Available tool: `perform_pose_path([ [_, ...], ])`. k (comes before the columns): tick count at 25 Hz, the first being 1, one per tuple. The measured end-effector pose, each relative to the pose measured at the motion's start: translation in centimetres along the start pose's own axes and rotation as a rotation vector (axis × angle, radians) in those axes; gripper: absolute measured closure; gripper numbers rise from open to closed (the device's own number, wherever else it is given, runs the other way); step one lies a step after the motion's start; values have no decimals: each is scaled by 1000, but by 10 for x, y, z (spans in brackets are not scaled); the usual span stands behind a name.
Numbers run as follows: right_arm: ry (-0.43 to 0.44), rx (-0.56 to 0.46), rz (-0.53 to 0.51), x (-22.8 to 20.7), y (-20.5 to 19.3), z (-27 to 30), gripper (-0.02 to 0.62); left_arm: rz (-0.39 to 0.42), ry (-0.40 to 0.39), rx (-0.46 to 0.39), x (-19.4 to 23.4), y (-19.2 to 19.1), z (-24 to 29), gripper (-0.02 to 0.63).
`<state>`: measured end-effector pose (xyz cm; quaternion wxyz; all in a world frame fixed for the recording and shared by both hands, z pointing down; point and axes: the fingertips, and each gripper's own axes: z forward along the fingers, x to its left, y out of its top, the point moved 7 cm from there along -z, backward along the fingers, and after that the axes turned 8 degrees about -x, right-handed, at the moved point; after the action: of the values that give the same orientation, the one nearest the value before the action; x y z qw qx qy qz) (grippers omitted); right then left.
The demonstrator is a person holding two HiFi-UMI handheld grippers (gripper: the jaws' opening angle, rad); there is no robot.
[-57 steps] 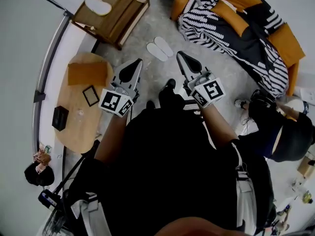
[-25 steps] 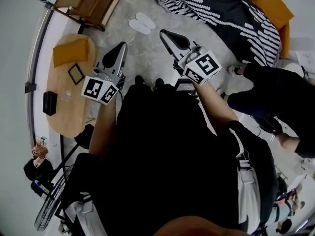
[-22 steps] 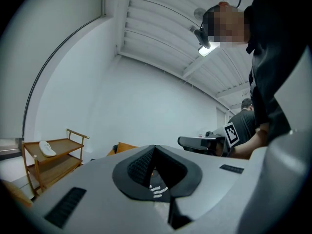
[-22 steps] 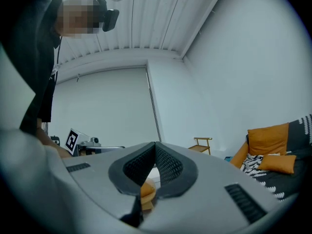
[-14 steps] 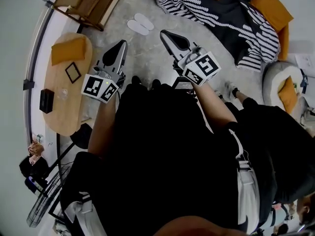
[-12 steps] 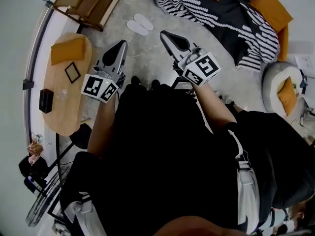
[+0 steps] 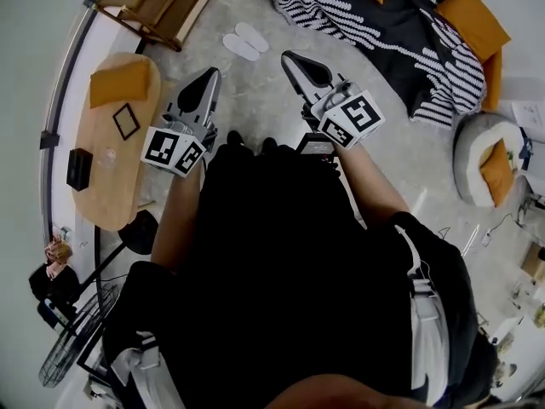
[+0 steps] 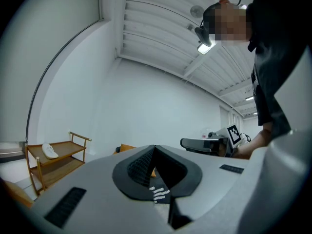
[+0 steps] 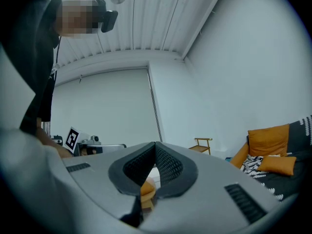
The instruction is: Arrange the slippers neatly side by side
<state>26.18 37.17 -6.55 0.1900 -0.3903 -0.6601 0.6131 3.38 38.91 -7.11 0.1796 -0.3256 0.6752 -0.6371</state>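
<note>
Head view: a pair of white flat slippers (image 7: 245,41) lay side by side on the grey speckled floor (image 7: 264,118), ahead of both tongs and well apart from them. The left tongs (image 7: 209,78) and right tongs (image 7: 292,59) pointed toward the slippers.

Left gripper view: the left tongs (image 8: 155,148) were closed, tips together, holding nothing.

Right gripper view: the right tongs (image 9: 155,145) were likewise closed and empty.

Held level, side by side: left hand-held gripper (image 7: 208,79), right hand-held gripper (image 7: 294,61); jaws together, empty.
</note>
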Motion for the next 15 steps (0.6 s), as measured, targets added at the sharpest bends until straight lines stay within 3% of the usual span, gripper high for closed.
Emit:
perform_pose_path([
  [15, -2, 17, 6, -8, -1, -1, 565, 26, 56, 27, 5, -1, 2, 591],
])
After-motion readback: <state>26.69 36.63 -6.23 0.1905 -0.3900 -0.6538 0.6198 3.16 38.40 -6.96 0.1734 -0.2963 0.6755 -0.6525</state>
